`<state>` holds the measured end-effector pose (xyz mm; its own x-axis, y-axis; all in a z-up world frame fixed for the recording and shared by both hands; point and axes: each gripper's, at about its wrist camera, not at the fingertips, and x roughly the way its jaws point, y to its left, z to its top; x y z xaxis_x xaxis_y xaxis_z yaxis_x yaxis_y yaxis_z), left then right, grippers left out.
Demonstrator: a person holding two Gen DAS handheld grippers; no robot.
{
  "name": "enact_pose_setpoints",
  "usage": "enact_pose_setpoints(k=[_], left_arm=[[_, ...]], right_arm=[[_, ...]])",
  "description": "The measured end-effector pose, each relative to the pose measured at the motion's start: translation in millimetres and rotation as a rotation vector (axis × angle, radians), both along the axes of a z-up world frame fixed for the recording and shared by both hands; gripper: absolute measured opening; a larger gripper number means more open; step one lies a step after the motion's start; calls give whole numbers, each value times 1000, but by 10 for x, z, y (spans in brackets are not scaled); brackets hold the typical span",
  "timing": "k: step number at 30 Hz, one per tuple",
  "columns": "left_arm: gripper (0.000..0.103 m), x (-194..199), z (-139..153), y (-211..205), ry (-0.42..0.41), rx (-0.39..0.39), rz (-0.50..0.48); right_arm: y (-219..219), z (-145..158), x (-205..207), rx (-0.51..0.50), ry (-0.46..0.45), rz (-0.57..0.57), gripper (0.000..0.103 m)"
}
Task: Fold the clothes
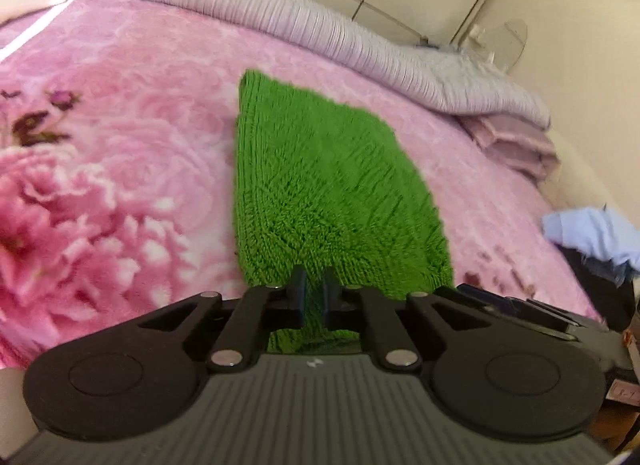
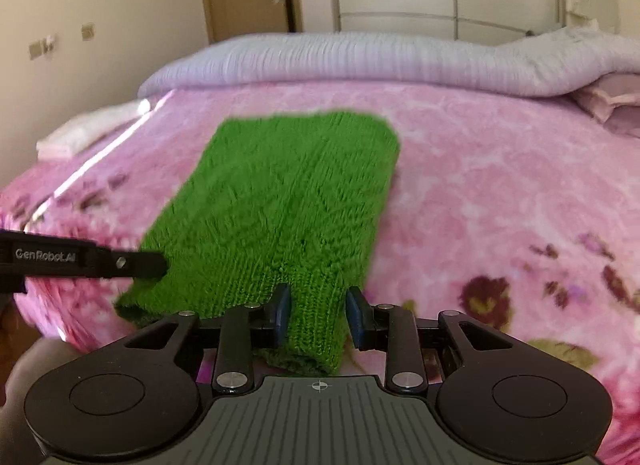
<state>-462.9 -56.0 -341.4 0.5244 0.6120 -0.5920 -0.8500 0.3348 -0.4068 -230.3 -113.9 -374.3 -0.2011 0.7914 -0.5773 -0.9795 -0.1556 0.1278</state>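
Pink bed, gripped green knit

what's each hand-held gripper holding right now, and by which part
Both hold the green knit garment: left hand-held gripper pinches its near edge; right hand-held gripper grips a ribbed end.

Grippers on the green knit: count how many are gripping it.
2. The left gripper is shut on the green knit at its near-left corner; the right gripper clamps the near hem beside it. The fingers hide part of the edge.
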Motion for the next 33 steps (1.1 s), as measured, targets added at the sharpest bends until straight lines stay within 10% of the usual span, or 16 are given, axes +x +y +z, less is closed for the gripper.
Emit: enact_pose_setpoints(k=[4,17,21,33], left_arm=[[6,32,10,-78,21,-14,-4],[6,212,-70,-127,143,-102,49],[23,254,27,-258,192,-111,56],[26,182,190,-632,227,-78,67]], right_arm=[[-176,148,-26,77,-8,3,29],[-71,-53,-71,-135,-11,-20,29],[-145,35,-139,-218,-54,-47,30],[-428,180,-201,-237,-57,-88,37]])
